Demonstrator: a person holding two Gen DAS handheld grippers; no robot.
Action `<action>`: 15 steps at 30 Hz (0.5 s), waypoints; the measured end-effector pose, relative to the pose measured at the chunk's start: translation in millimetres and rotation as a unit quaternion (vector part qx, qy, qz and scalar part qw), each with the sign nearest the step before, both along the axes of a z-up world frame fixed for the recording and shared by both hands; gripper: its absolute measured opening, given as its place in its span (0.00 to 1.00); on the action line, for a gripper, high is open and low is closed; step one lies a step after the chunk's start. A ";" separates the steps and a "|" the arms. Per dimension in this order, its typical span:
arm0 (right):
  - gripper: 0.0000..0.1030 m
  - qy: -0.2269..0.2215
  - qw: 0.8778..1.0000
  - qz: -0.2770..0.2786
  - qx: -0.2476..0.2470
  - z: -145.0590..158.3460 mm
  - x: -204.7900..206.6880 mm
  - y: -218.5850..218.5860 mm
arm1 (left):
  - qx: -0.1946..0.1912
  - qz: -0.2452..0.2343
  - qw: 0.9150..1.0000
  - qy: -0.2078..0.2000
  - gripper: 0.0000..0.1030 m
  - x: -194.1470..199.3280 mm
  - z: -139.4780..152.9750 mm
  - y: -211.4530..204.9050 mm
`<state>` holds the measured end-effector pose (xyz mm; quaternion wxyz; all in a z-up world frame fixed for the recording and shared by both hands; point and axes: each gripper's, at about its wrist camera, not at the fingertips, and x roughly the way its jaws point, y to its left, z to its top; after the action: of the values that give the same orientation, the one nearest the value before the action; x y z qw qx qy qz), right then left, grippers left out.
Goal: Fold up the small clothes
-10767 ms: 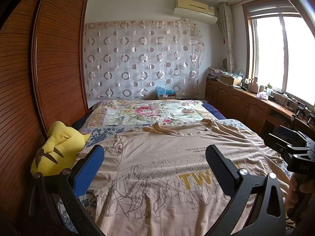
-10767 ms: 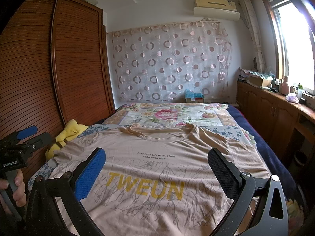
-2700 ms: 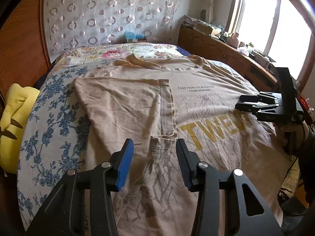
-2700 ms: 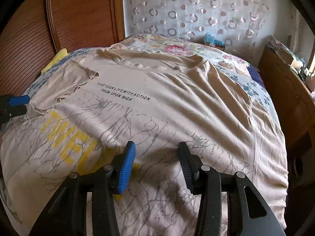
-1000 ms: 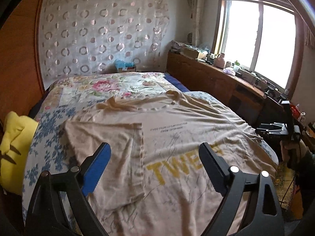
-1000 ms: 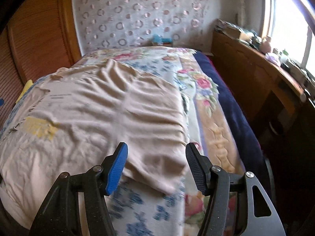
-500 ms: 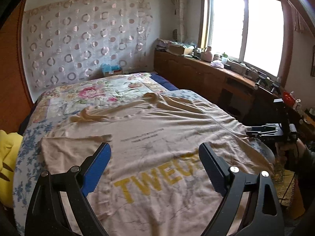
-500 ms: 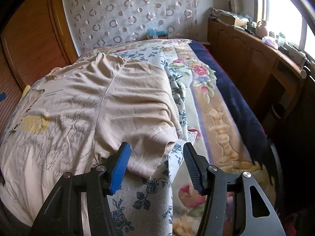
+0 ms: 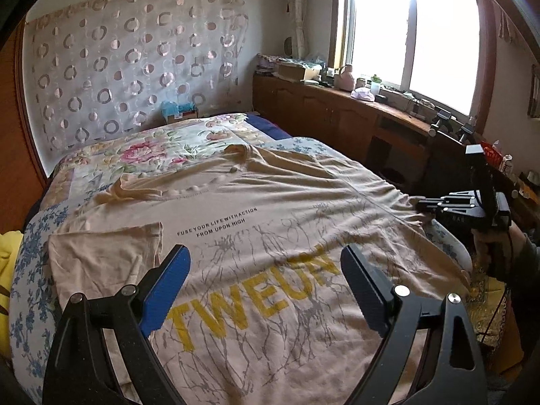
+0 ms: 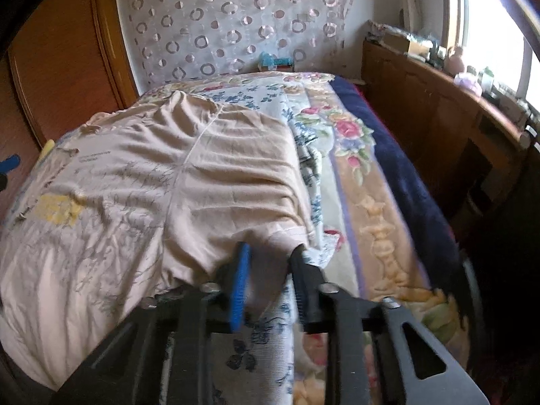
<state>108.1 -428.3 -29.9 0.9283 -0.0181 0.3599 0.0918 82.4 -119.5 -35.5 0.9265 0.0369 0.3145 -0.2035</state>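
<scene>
A beige T-shirt lies spread face up across the bed, its yellow "TWEUN" print just ahead of the left gripper. That gripper hovers above the shirt's lower half with its fingers spread wide, holding nothing. To its left, one sleeve lies folded in over the chest. A yellow plush toy sits further left, at the bed's edge.

Off to the right, the right gripper has its fingers drawn close together on the other sleeve at the shirt's far side, the fabric bunched up between the blue pad and the black one. Beyond that gripper the shirt runs away to its left, and the flowered bedspread shows on its right. A wooden cabinet stands under the window, right of both grippers.
</scene>
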 end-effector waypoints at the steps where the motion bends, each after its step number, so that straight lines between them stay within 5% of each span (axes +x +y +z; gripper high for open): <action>1: 0.05 0.000 1.000 0.002 -0.003 -0.8 0.5 4.3 | 0.001 0.001 1.000 0.001 0.89 -0.1 -1.7 -0.2; 9: 0.04 -0.041 0.999 0.026 0.024 24.2 0.5 16.0 | 0.014 0.016 1.000 -0.010 0.89 -5.7 -8.1 2.9; 15: 0.04 -0.071 0.993 0.095 0.029 51.5 -4.2 66.8 | 0.010 0.019 1.000 -0.015 0.89 -7.6 -7.3 4.9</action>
<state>103.9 -361.5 21.6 0.9387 -0.0316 0.2871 0.1879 74.8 -114.5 -42.9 0.9343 0.0436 0.3034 -0.1822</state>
